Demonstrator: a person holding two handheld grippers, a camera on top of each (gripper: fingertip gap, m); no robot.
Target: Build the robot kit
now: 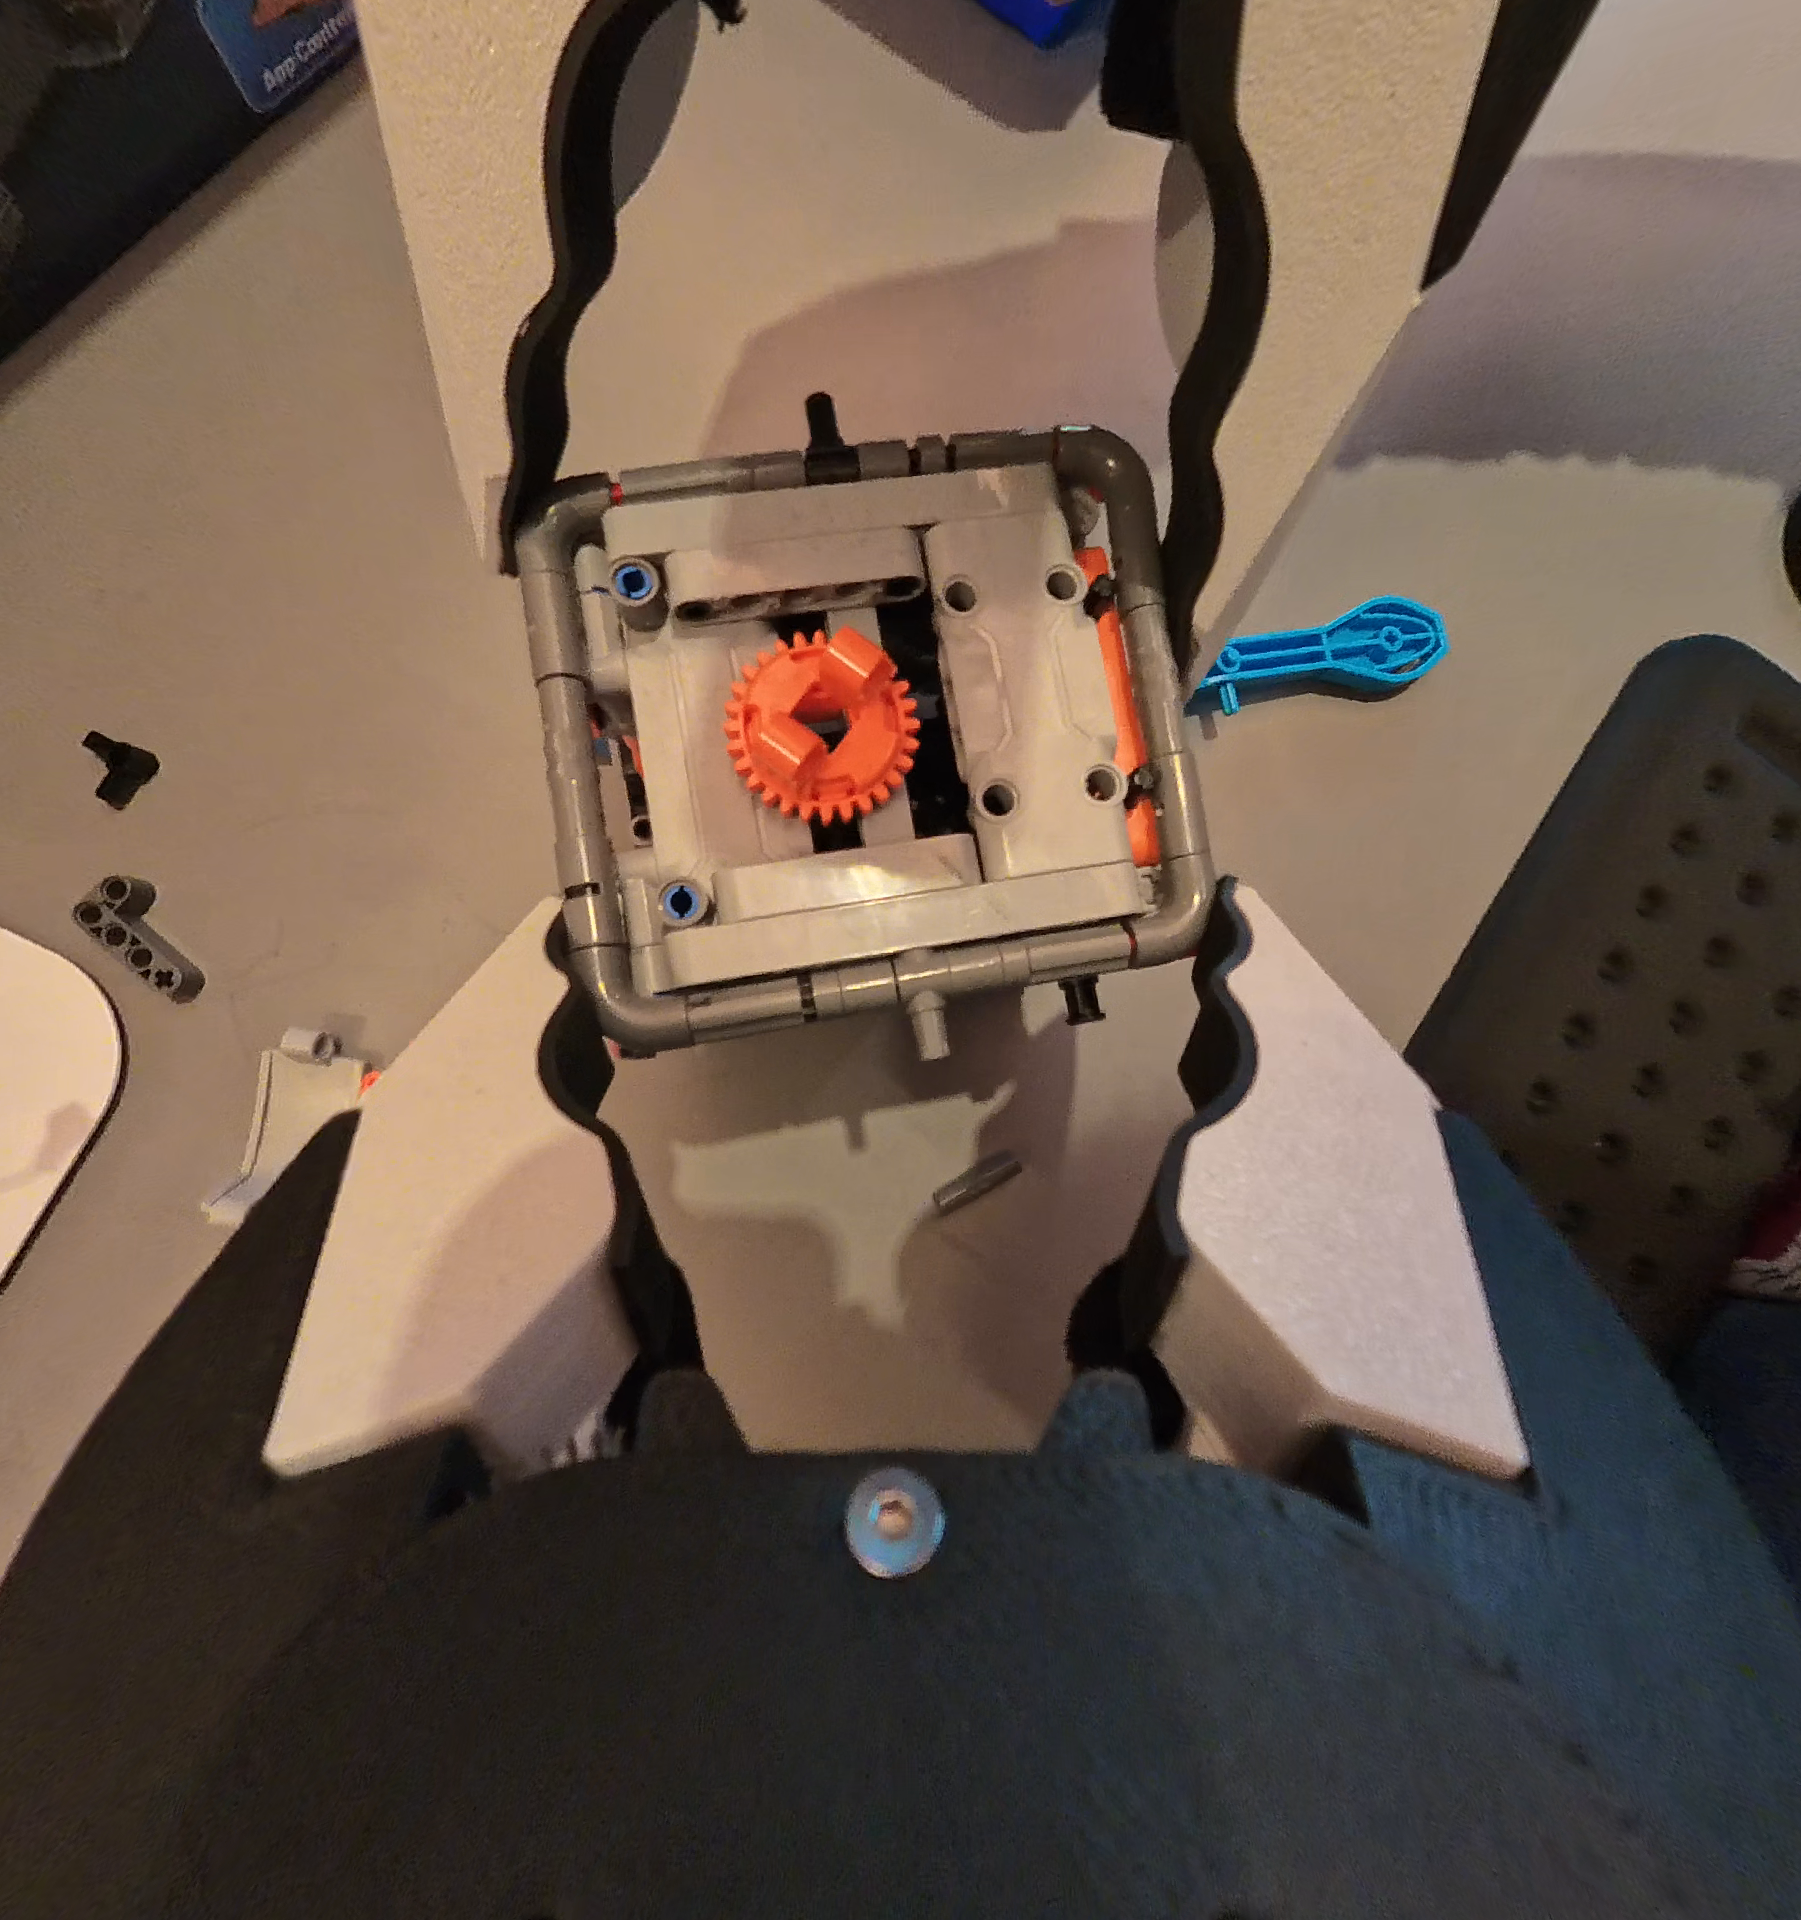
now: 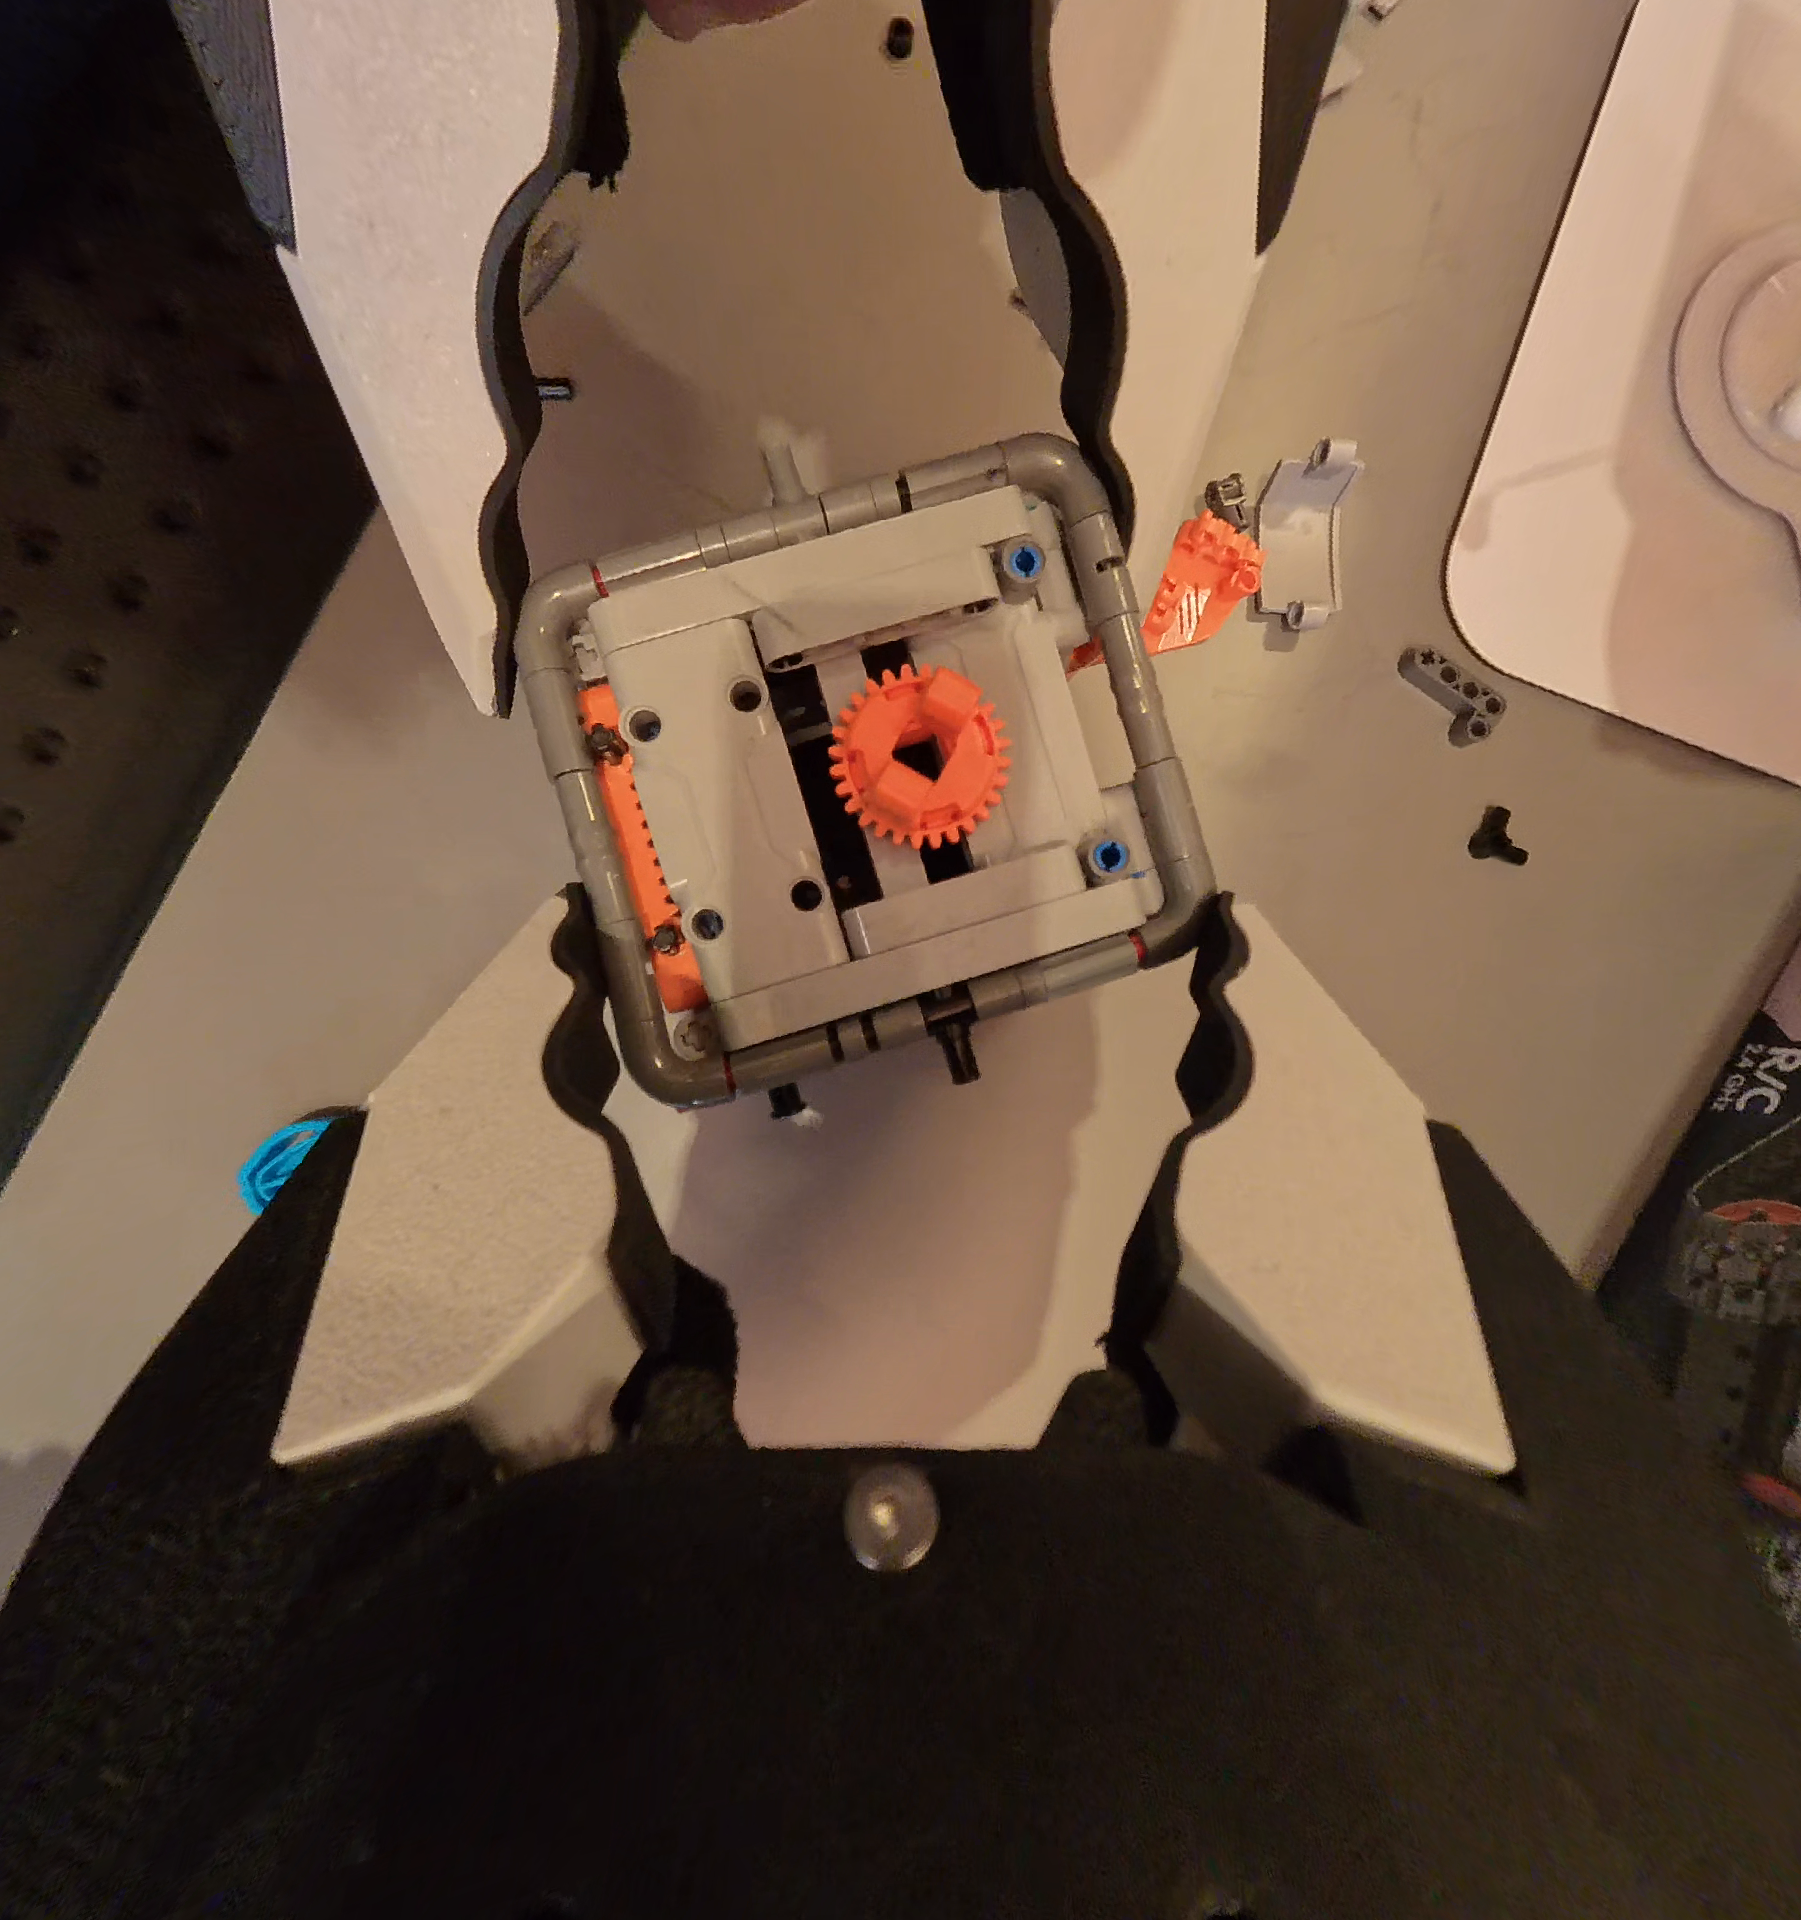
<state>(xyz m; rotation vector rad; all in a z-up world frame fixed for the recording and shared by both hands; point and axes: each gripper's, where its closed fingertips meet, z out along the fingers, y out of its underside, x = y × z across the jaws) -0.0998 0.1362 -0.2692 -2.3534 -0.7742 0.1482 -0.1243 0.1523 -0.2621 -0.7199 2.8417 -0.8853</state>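
A square grey building-brick assembly is shown gripped from opposite sides by both grippers above a pale tabletop. At its centre an orange gear is mounted; two blue pins are set along one edge, and an orange strip is fitted along the opposite edge. The left gripper is seen clenched on the assembly, its wavy black pads pressed against two corners of the dark grey frame. The right gripper is likewise seen clamped on the same assembly, the orange gear lying just ahead of its fingertips.

Loose parts are scattered on the table: a blue tool just beside the assembly, a grey L-shaped beam, a small black connector, a short grey axle, a curved grey panel and an orange wedge piece. A perforated dark tray is seen at one side; its contents cannot be made out. A printed box bearing writing lies at the table edge.
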